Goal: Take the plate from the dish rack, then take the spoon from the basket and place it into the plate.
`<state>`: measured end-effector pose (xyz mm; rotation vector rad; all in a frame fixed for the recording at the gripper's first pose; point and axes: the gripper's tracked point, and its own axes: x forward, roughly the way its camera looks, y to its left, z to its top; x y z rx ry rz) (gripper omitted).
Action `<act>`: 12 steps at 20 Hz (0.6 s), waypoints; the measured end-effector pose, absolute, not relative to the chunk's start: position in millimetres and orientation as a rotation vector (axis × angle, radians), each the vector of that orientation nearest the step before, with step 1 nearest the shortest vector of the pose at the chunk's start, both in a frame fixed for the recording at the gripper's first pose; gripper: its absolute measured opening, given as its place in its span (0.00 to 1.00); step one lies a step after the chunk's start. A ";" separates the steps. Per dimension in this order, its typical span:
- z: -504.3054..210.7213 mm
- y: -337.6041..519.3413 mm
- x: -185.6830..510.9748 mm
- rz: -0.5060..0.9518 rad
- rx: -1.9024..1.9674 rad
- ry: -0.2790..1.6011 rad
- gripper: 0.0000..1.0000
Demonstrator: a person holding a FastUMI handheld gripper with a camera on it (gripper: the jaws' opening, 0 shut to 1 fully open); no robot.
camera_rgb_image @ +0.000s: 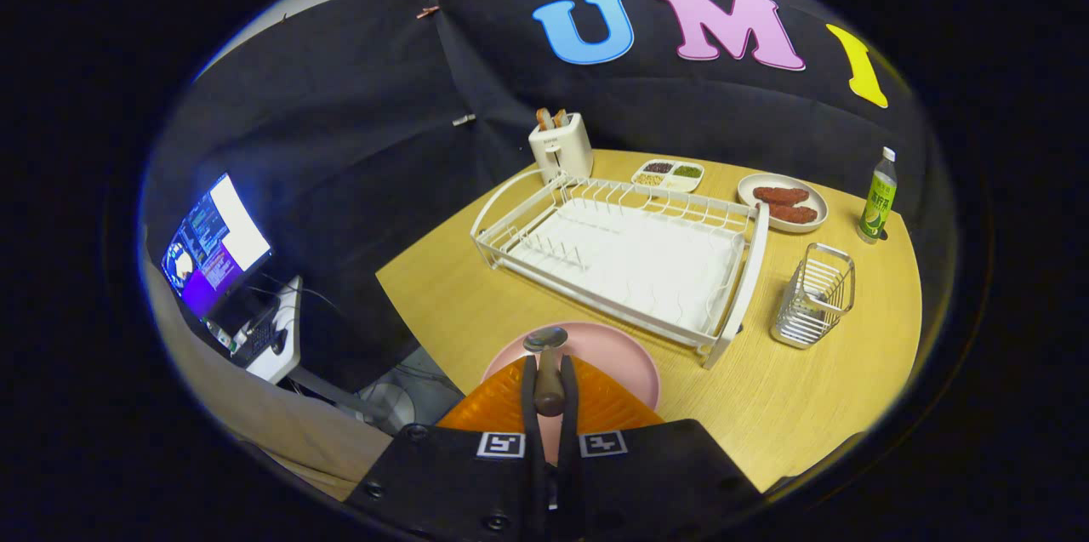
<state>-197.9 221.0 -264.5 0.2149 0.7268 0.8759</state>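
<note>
At the lower centre of the frame, the hand-held gripper [550, 393] is clamped narrowly on a wooden-handled metal spoon [547, 363]. Its long axis points straight ahead (bowl foremost) over the round pink plate [625, 359] on the desk [766, 406], directly beneath.

Near part of pink plate [617, 355] behind fingers [502, 402]

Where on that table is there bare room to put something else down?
Bare wood lies between the pink plate and wire basket, and left of the dish rack. The far edge is crowded: toaster, trays, bottle. The hand-held gripper grips the spoon.
</note>
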 end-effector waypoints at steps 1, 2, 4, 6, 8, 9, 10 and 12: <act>-276.2 224.4 -198.3 0.873 0.199 0.737 0.09; -286.0 227.0 -199.2 0.870 0.191 0.754 0.09; -296.2 235.2 -197.4 0.867 0.199 0.767 0.09; -306.9 239.4 -193.1 0.862 0.194 0.783 0.09; -310.1 241.1 -193.5 0.868 0.193 0.785 0.09; -310.6 241.4 -192.5 0.865 0.196 0.783 0.09; -313.7 240.2 -194.8 0.869 0.197 0.796 0.09; -319.4 236.1 -198.9 0.873 0.176 0.822 0.13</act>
